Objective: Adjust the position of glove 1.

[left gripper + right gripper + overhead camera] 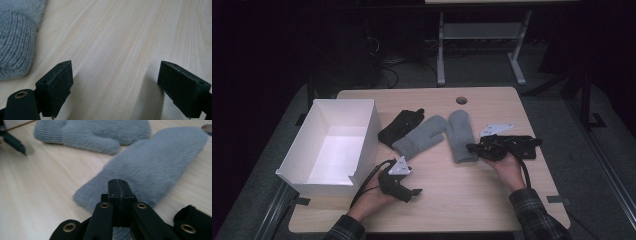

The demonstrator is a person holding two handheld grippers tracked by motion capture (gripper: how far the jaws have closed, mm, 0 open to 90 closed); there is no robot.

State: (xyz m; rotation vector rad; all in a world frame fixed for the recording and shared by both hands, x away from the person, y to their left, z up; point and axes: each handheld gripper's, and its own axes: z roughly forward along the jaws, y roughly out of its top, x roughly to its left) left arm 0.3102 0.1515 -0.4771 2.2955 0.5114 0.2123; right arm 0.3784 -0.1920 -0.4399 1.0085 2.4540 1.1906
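1. The right gripper (475, 148) lies level over the right half of the desk (472, 195), its fingers (119, 195) pressed flat together at the cuff end of the right grey mitten (460, 134).
2. From the right gripper view the closed tips sit just over that mitten's cuff edge; whether any fabric is caught between them cannot be told.
3. The right grey mitten lies flat near the middle of the desk, tip toward the far edge and cuff toward the near edge.
4. The left grey mitten (421, 136) lies just beside it on the left, slanted, and partly overlaps a black glove (399, 126).
5. A white box (362, 125) stands along the left edge of the desk.
6. The left gripper (411, 192) rests low near the near edge, just right of the box; its fingers (56, 87) are spread wide over bare wood with nothing between them.
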